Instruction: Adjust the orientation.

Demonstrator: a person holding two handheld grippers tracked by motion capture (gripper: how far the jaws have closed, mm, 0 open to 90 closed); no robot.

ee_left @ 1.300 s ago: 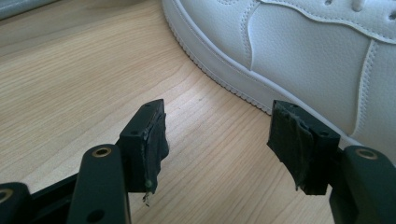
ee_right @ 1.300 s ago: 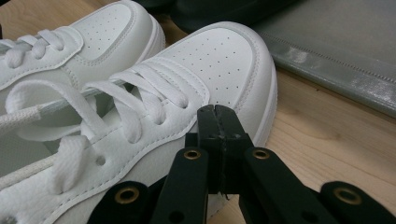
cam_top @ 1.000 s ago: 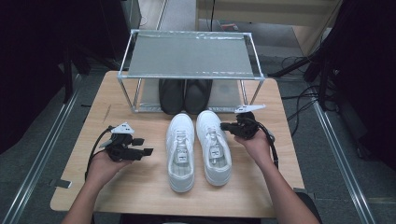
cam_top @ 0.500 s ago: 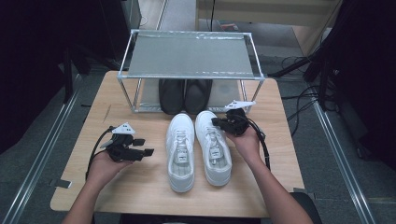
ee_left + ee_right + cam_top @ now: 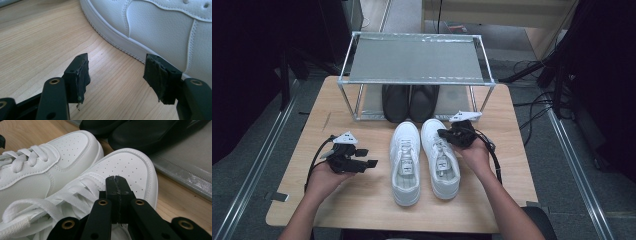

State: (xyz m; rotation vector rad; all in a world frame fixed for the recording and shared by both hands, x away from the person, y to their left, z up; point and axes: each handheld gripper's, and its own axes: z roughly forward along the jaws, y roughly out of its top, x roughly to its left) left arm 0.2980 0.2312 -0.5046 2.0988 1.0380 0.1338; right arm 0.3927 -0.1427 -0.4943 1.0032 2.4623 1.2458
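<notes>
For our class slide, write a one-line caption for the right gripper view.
Right gripper, jaws shut, poised over the laces of a white sneaker, black shoes beyond.

High view: tabletop (image 5: pixel 362 200) evenly lit from above, surroundings left and right near black. Picture soft, low detail. Mild glare on shelf (image 5: pixel 412 57) top and its metal rim. Black shoes (image 5: pixel 409 100) beneath shelf sit in shadow, detail lost. White sneakers (image 5: pixel 422 155) bright, slightly washed out.

Left gripper view: sharp wood grain, bright diffuse light, pale sheen toward upper left. Soft shadow under jaws.

Right gripper view: sneaker toe perforations crisp; near laces at lower left blurred. Black jaws dark, little surface detail.
</notes>
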